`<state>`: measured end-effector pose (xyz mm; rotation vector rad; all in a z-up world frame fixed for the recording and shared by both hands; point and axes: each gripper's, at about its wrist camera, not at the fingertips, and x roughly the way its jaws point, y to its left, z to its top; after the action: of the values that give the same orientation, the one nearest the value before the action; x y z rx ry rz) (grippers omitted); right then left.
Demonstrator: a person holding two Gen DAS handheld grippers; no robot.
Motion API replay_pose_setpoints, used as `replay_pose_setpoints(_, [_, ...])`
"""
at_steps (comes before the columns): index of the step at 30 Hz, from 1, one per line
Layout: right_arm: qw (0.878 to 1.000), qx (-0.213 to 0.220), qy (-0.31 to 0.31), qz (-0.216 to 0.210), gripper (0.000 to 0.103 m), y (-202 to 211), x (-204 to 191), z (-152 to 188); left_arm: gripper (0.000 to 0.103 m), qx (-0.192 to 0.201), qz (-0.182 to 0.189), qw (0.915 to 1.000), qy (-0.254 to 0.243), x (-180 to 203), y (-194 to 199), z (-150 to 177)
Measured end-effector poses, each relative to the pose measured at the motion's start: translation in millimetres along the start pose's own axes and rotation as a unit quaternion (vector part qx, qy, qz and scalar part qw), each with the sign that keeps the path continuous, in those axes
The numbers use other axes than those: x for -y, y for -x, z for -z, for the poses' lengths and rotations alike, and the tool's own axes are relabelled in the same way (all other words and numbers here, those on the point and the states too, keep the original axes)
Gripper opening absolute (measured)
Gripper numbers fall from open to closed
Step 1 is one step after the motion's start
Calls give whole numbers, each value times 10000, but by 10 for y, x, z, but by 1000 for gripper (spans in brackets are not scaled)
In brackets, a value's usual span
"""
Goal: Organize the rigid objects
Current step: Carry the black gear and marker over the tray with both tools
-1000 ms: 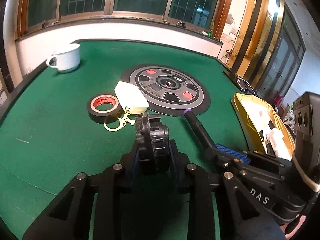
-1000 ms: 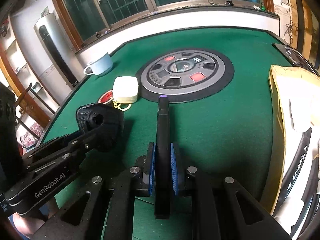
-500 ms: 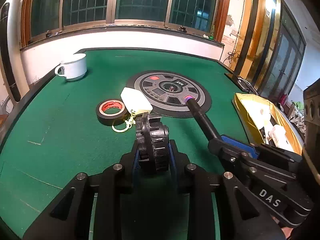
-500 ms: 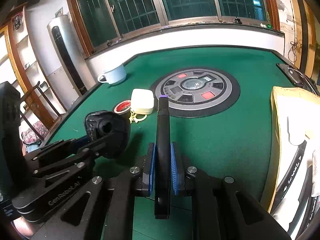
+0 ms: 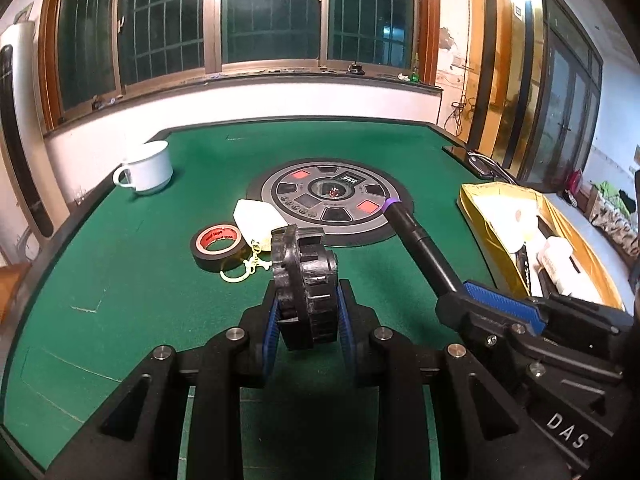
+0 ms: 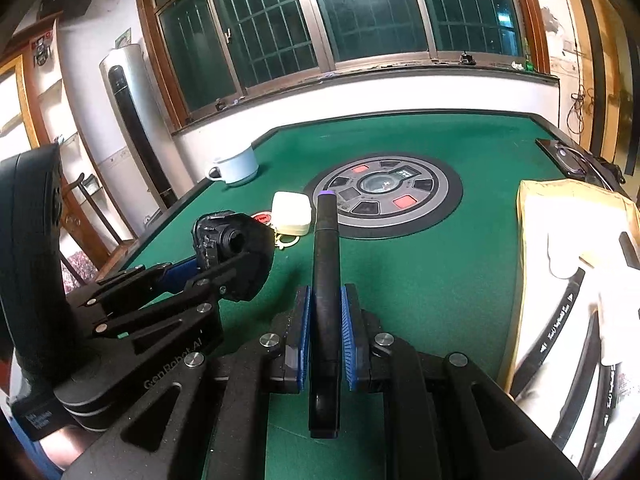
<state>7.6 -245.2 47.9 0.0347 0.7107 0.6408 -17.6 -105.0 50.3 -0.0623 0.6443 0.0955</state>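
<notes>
My left gripper (image 5: 306, 312) is shut on a black ribbed round part (image 5: 304, 276), held upright above the green felt table (image 5: 132, 288); the right wrist view shows the same part (image 6: 232, 248) at the left. My right gripper (image 6: 326, 320) is shut on a black pen-like stick with a purple tip (image 6: 326, 256), which points toward the table's round centre panel (image 6: 384, 196). In the left wrist view that stick (image 5: 420, 248) slants up from the right gripper (image 5: 472, 300). Both held things hang clear of the felt.
A roll of black tape with a red core (image 5: 218, 246), a white case with a yellow key ring (image 5: 260, 220) and a white mug (image 5: 146, 166) lie on the left half of the table. A yellow box (image 5: 480, 216) holding several items stands at the right edge.
Both grippers have risen and tipped up a little with their loads still held; the table objects sit lower and farther in both views and more of the windows shows.
</notes>
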Motion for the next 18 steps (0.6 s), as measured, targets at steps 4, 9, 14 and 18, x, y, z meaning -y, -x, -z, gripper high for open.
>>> replay_pose_setpoints(4, [10000,5,-51,11,13,20,31,5,24,57,-51,9999,-101,42,17,1])
replay_pose_setpoints(9, [10000,39,-65,1,13,62,50,11,24,132,-114,9996,-223,112,56,13])
replay_pose_setpoints(14, [9999,39,-125,-33,13,84,86,25,24,187,-182,9991,-342,176,86,21])
replay_pose_setpoints(18, [9998,63,-179,-31,13,117,135,36,24,196,-182,9988,-413,218,111,18])
